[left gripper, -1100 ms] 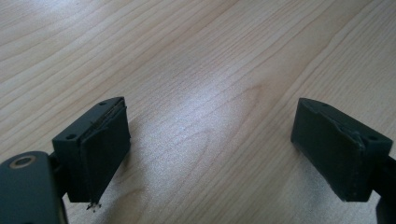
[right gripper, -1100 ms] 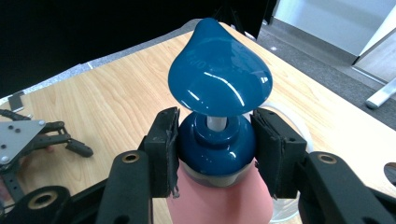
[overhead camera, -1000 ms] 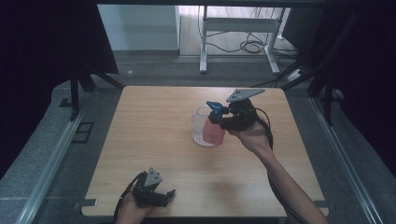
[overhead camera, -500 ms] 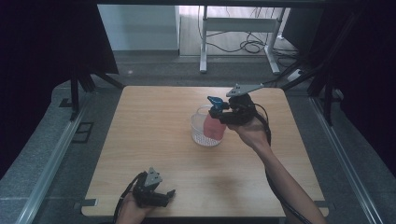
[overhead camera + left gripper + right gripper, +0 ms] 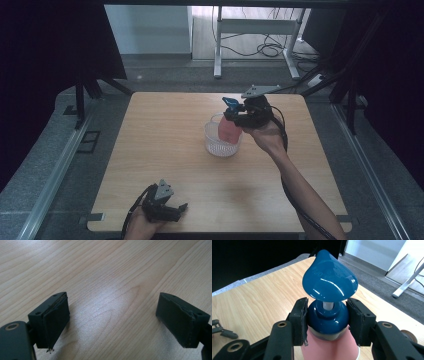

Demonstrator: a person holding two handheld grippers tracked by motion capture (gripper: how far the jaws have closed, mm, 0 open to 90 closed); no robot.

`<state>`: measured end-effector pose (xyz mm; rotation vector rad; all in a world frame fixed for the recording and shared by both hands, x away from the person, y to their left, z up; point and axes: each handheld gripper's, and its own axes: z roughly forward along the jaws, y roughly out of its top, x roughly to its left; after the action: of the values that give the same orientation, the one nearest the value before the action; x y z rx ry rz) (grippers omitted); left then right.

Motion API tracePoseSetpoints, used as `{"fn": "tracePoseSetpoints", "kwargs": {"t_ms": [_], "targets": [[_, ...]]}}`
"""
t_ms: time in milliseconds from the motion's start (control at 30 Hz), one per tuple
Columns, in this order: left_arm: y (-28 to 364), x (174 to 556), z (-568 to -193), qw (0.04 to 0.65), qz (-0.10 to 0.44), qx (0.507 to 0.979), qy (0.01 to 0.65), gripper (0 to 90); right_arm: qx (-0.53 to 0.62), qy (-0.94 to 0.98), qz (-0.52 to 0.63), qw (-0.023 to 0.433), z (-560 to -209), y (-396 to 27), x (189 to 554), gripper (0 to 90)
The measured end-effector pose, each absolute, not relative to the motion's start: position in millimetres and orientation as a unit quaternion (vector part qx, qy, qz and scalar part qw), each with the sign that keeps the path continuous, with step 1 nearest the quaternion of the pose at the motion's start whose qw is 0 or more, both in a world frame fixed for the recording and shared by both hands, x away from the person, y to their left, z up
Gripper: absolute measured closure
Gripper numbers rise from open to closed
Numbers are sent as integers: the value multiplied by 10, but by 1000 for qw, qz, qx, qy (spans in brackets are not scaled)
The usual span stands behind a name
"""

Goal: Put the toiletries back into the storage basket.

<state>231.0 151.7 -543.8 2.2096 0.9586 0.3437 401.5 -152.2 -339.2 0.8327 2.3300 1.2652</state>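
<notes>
Over bowl [image 5: 223, 143], bottle [image 5: 227, 129] slightly shifted.

Glossy blue plastic pump head [image 5: 329, 285] over a matt pink bottle body [image 5: 329, 348], clear dimpled plastic bowl [image 5: 222, 146], matt black rubbery jaw pads [image 5: 300, 321], pale smooth wood-grain tabletop [image 5: 105, 277].

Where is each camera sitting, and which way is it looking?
High view: up above the person's side, looking forward and down on the wooden table; both forearms come in from below, with the left tongs and the right tongs.
Left gripper view: rides on the left tongs, looking down at bare tabletop between its open jaws.
Right gripper view: rides on the right tongs, looking across the table, its jaws shut on the pink pump bottle.
Shared: the high view and the right gripper view both show the bottle's blue pump head.
</notes>
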Motion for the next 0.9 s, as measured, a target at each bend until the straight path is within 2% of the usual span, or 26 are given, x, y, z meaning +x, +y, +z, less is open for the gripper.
{"fn": "tracePoseSetpoints", "kwargs": {"t_ms": [900], "targets": [[1516,2310,-5438,347,133,852,370,114,298,825,441,189,-3584,-1383,4187,524]]}}
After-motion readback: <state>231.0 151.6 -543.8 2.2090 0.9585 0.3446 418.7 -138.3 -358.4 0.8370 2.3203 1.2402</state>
